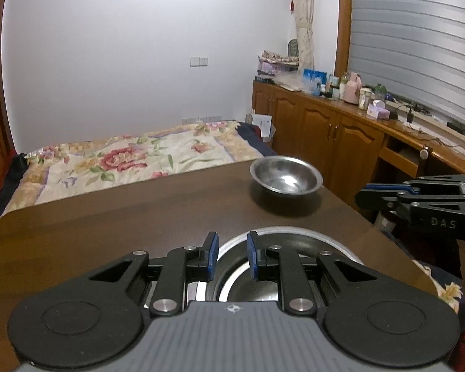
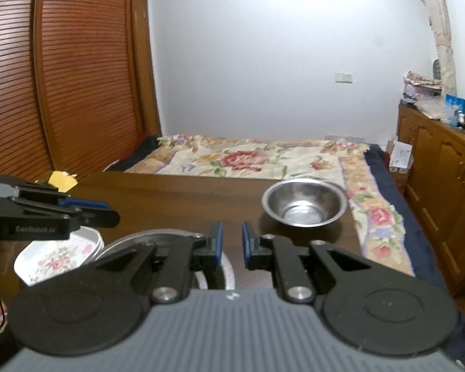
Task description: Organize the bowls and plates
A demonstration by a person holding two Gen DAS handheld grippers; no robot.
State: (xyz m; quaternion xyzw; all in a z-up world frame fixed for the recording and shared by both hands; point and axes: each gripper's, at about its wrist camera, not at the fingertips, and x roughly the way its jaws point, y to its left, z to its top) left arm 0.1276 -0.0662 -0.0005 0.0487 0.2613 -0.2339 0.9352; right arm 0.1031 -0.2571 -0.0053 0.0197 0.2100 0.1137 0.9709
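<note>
A steel bowl [image 1: 285, 179] [image 2: 304, 203] stands upright at the far right of the dark wooden table [image 1: 108, 217]. A wide steel plate [image 1: 310, 238] [image 2: 133, 240] lies at the near edge. My left gripper [image 1: 232, 254] hovers over this plate's near rim, open a little, with nothing between its blue pads. My right gripper [image 2: 232, 245] is also open and empty, above the plate's right side and short of the bowl. A white floral plate [image 2: 59, 257] sits left of the steel plate, partly under the left gripper [image 2: 77, 209]. The right gripper [image 1: 418, 198] shows off the table's right edge.
A bed with a floral quilt [image 1: 124, 161] [image 2: 248, 158] lies just beyond the table's far edge. Wooden cabinets [image 1: 325, 130] with several bottles run along the right. Slatted wooden doors [image 2: 62, 77] stand at the left. A yellow object [image 2: 62, 181] sits near the far left corner.
</note>
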